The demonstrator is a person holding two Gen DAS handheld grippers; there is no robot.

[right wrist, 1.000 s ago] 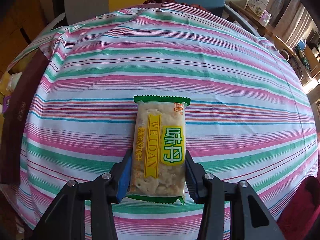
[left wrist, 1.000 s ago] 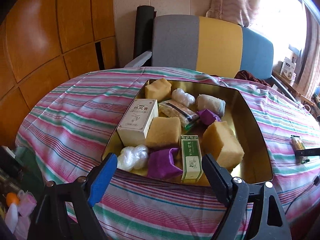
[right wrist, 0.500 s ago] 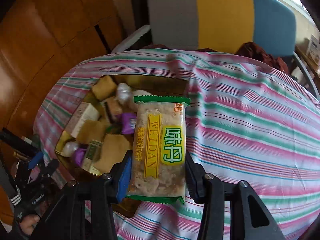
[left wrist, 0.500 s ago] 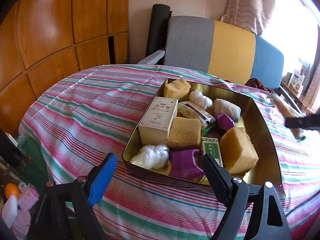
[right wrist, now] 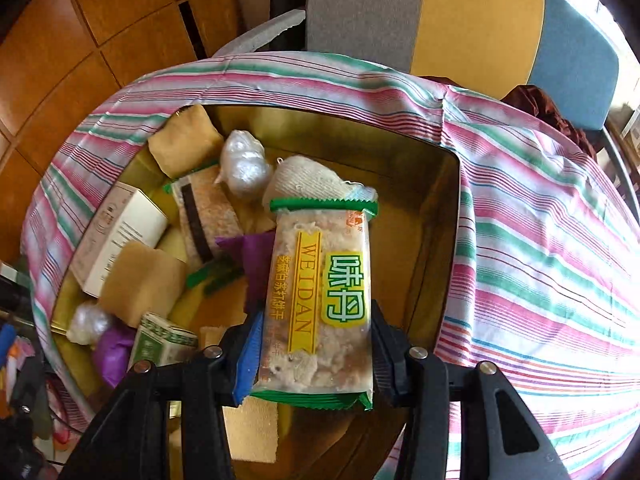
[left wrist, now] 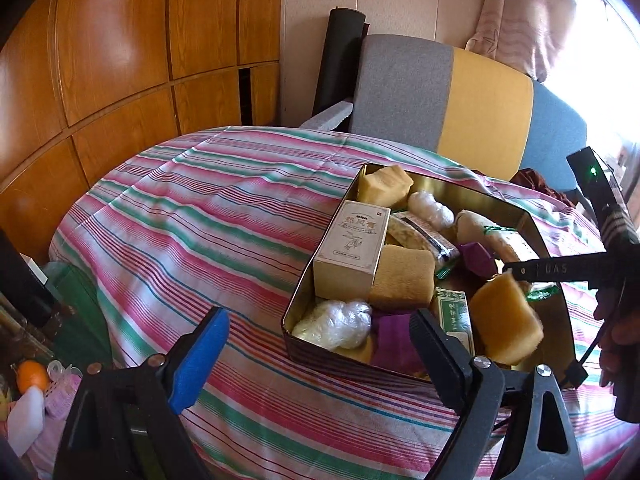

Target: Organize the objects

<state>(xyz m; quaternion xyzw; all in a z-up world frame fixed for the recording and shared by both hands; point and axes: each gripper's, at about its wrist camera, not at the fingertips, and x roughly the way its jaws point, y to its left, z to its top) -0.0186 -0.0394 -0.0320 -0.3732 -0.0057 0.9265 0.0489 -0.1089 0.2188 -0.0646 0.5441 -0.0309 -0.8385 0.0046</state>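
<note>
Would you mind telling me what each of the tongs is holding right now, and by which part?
The right tongs grip the green-edged clear cracker packet by its long sides, near its lower end. The left tongs, jaws opening, hold nothing.

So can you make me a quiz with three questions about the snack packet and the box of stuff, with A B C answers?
1. Where is the snack packet?
A. Flat on the striped cloth
B. Held over the gold tin
C. On the chair

2. What colour are the packet's crimped ends?
A. Green
B. Red
C. Black

3. How is the left gripper?
A. Clamped on a sponge
C. Holding the cream box
B. Empty, jaws apart

Answers: 1 B, the right gripper holds it above the gold tin. 2 A, both sealed ends are green. 3 B, nothing sits between its fingers and the jaws are opening.
</note>
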